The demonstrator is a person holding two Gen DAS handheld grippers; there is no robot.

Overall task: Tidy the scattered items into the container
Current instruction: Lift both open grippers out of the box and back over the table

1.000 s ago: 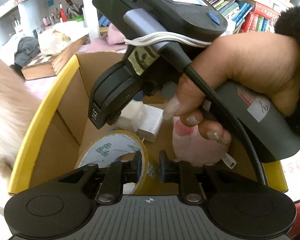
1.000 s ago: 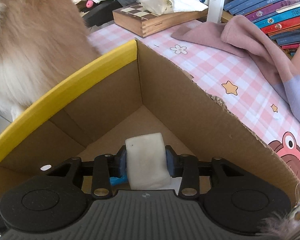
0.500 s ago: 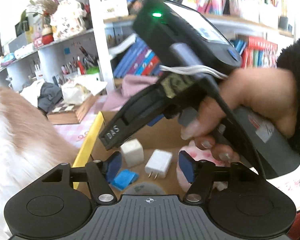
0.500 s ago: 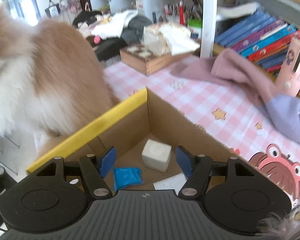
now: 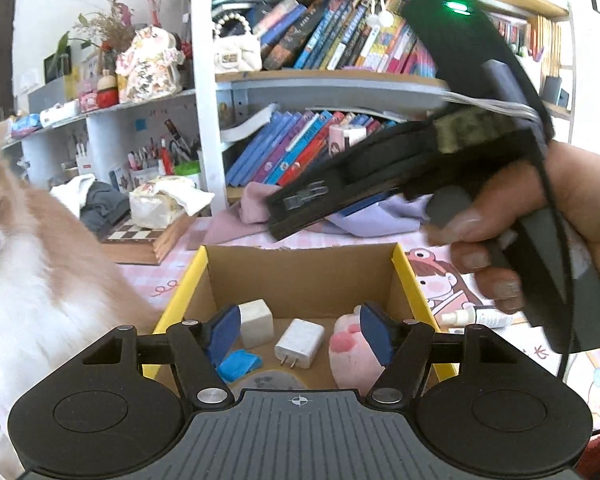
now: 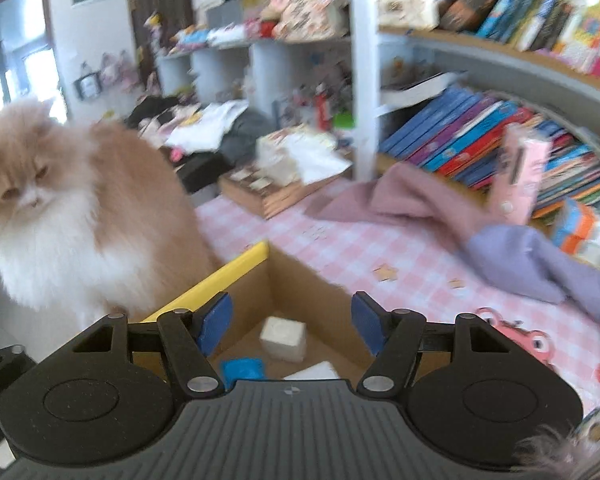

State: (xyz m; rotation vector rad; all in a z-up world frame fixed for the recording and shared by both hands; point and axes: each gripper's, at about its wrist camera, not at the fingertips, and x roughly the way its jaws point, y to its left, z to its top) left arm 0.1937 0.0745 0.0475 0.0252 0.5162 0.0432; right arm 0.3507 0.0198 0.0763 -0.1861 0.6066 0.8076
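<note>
The cardboard box (image 5: 300,276) with yellow-taped rims stands on the pink checked table. Inside lie a white cube (image 5: 255,322), a white charger plug (image 5: 299,343), a blue packet (image 5: 238,364), a pink paw plush (image 5: 350,354) and a tape roll (image 5: 268,381). My left gripper (image 5: 300,334) is open and empty above the box's near side. My right gripper (image 6: 292,324) is open and empty, raised above the box (image 6: 300,292); the cube (image 6: 283,338) and blue packet (image 6: 242,370) show below it. The right gripper also shows in the left wrist view (image 5: 300,200), held in a hand.
A fluffy orange-and-white cat (image 6: 60,208) sits against the box's left side. A small white bottle (image 5: 476,316) lies on the table right of the box. A chessboard box (image 6: 268,192), pink and lilac cloths (image 6: 440,208) and bookshelves (image 5: 320,92) stand behind.
The right gripper let go of the white cube in the box and the left let go of the tape roll. Both opened and rose up and back from the box.
</note>
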